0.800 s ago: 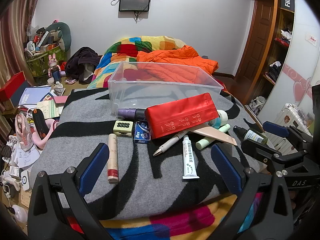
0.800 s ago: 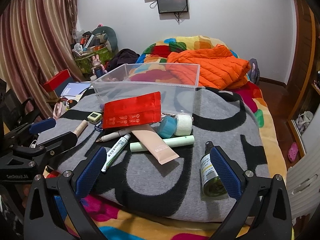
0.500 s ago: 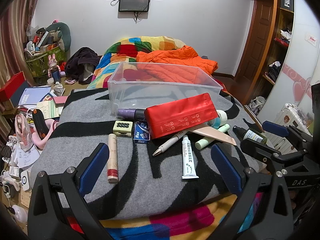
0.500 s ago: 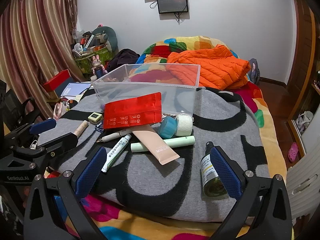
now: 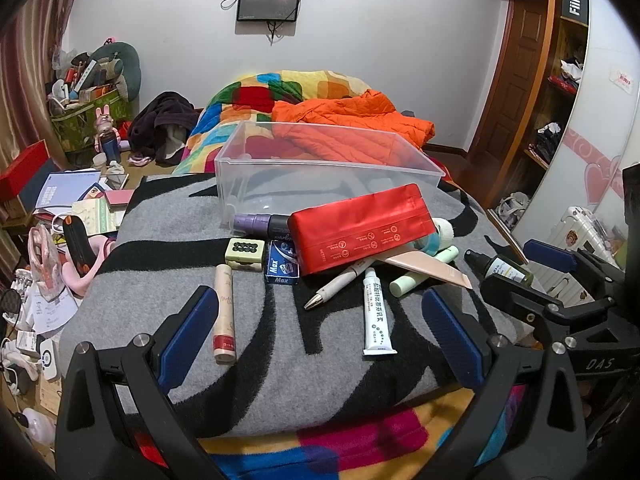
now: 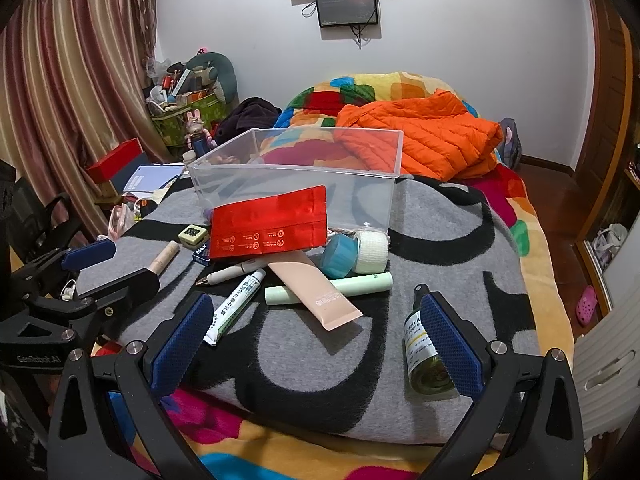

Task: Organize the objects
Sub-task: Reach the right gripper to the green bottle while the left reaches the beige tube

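Both the left gripper (image 5: 320, 332) and the right gripper (image 6: 316, 336) have jaws fully apart, empty. The white tube (image 5: 375, 314) lies lengthwise, cap toward the clear bin (image 5: 320, 184).

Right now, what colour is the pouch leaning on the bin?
Red pouch, clearest in the left wrist view.

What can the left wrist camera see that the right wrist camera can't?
Only the left wrist camera shows the purple marker lying whole behind the red pouch, and the white suitcase on the floor.

Only the right wrist camera shows the whole roll of white gauze and a pink shoe on the floor.

Both show the clear bin, the pen, the white ointment tube and the dropper bottle. Both claws, left claw and right claw, are wide open and holding nothing.
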Tool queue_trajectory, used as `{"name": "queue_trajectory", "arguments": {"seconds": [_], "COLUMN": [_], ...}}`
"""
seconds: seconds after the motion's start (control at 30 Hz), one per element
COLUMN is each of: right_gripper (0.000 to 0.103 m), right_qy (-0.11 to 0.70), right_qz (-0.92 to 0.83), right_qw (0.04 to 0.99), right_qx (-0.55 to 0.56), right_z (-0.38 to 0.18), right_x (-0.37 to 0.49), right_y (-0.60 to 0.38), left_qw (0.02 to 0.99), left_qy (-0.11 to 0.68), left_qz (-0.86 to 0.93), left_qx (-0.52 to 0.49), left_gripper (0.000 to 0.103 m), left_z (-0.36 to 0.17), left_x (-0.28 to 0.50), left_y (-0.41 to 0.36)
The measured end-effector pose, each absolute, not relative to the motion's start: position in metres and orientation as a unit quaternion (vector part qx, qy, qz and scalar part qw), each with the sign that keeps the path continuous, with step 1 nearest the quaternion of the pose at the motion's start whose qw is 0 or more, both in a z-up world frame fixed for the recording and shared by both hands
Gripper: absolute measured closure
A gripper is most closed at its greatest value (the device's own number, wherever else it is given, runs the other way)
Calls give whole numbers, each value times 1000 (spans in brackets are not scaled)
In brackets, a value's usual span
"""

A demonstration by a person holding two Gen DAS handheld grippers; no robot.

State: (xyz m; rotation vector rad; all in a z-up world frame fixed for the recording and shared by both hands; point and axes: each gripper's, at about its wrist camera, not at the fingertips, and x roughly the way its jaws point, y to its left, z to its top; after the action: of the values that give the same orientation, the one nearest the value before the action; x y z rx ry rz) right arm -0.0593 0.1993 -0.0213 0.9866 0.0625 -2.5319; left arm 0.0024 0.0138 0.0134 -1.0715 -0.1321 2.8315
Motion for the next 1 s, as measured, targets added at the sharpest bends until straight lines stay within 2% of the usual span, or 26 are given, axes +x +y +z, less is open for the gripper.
{"name": "queue_trajectory", "arguments": {"seconds": [0.43,0.47,0.53,0.63,1.0], "right_gripper": [1,1,2,12,35], "right_qy": [22,21,22,26,20], "right_qz": [-912,-913,-913,-913,-912], "right_qw": [214,214,215,215,177], "right_qx": [350,348,346,345,371], "right_z": [-20,-20,-20,-21,-35], "right_x": [-58,-59,-59,-59,-68], "right_y": [198,198,198,199,234], "left_qw": [60,61,63,62,8], "left_qy": [-47,-48,-49,-59,-63], "left_qz": [933,932,930,925,921], "left_qx": [-353,-353,-360,-369,-386], "left_gripper": [1,4,17,21,32], "left_z": [11,11,9,5,-4], "left_x": [2,2,0,-3,-16], "left_y": [13,12,10,5,-29]}}
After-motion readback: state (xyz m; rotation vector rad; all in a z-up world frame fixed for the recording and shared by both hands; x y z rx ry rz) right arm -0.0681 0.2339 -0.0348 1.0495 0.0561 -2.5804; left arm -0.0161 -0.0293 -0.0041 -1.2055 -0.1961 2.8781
